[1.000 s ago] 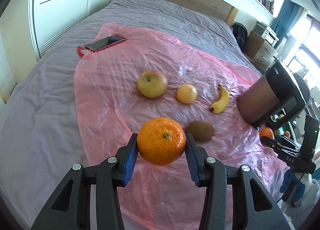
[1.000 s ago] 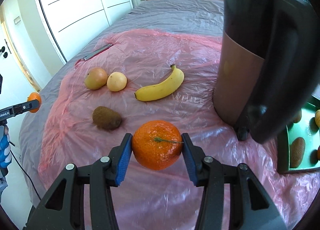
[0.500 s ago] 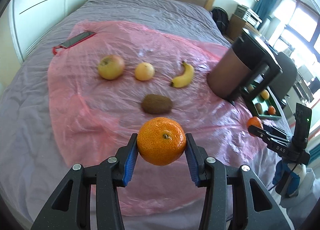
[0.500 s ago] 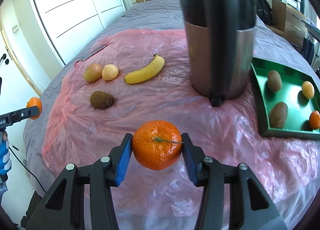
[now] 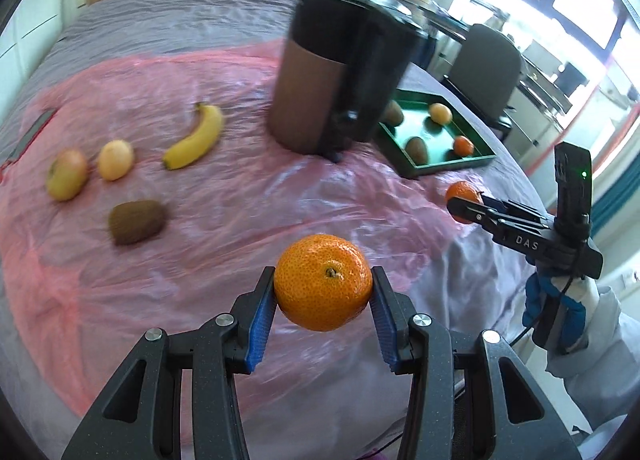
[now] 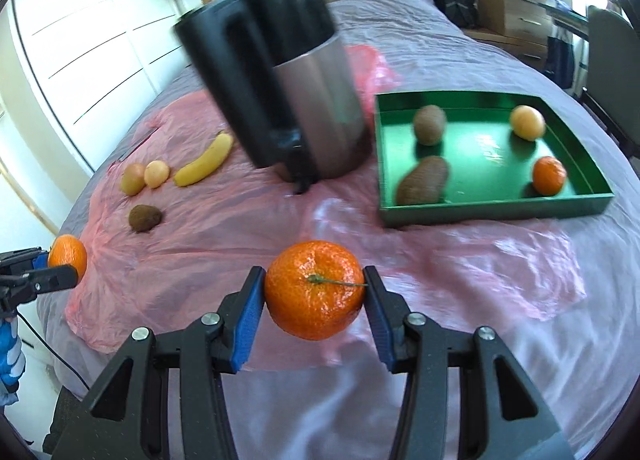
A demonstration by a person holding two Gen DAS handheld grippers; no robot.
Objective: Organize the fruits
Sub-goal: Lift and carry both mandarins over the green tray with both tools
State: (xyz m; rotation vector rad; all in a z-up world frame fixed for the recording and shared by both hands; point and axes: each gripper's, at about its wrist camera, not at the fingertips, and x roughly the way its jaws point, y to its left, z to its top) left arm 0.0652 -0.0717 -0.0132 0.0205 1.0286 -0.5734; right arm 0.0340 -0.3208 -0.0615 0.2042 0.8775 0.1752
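Observation:
My left gripper point(image 5: 322, 297) is shut on a mandarin point(image 5: 323, 287) and holds it above the front of the pink plastic sheet point(image 5: 224, 220). My right gripper point(image 6: 314, 292) is shut on another mandarin point(image 6: 315, 290), in front of the green tray point(image 6: 492, 208). The tray holds two kiwis point(image 6: 423, 181), a yellow-orange fruit point(image 6: 528, 122) and a small mandarin point(image 6: 549, 175). On the sheet lie a banana point(image 5: 197, 137), an apple point(image 5: 67, 175), a yellow-orange fruit point(image 5: 115, 160) and a kiwi point(image 5: 137, 221).
A tall black and steel kettle point(image 6: 280, 100) stands between the loose fruit and the tray. A phone point(image 5: 34, 134) lies at the sheet's far left. A chair point(image 5: 486, 68) and a desk stand beyond the bed on the right.
Both grippers have swung to the right with their mandarins. The green tray has come fully into both views and the loose fruit has slid to the left.

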